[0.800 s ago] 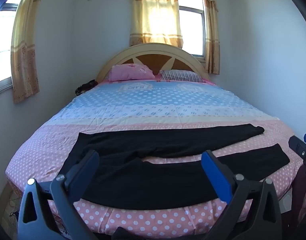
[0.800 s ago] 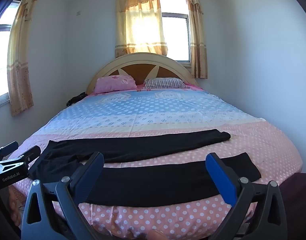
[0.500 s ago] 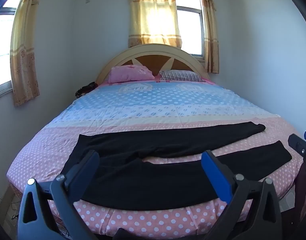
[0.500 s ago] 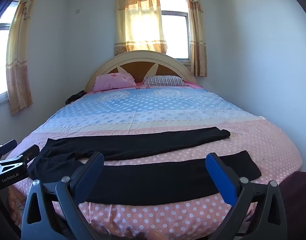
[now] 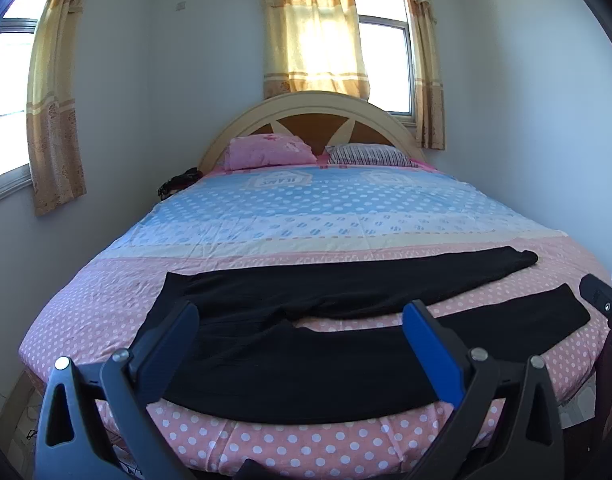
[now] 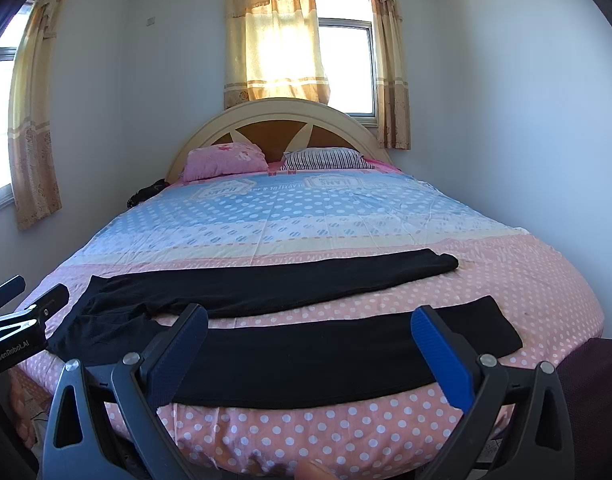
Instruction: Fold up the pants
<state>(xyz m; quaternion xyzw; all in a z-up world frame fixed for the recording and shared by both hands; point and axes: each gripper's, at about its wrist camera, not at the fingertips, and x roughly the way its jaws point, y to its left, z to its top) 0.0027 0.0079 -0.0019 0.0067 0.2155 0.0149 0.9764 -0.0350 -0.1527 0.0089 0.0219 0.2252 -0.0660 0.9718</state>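
Black pants (image 5: 306, 344) lie flat across the foot of the bed, waist at the left, both legs spread apart toward the right; they also show in the right wrist view (image 6: 306, 344). My left gripper (image 5: 301, 316) is open and empty, held above the near edge over the waist end. My right gripper (image 6: 310, 320) is open and empty, above the near leg. The left gripper's body also shows at the left edge of the right wrist view (image 6: 21, 320). The right gripper's body shows at the right edge of the left wrist view (image 5: 602, 300).
The bed (image 5: 306, 216) has a polka-dot sheet, pink near and blue farther back. A pink pillow (image 5: 269, 152) and a striped pillow (image 5: 370, 156) lie by the curved headboard (image 5: 306, 108). Walls stand close on both sides. A dark item (image 5: 177, 182) sits at the far left.
Both grippers have shifted slightly, so the bed and pants sit a little differently in view. The pants have not moved. Both grippers stay open.
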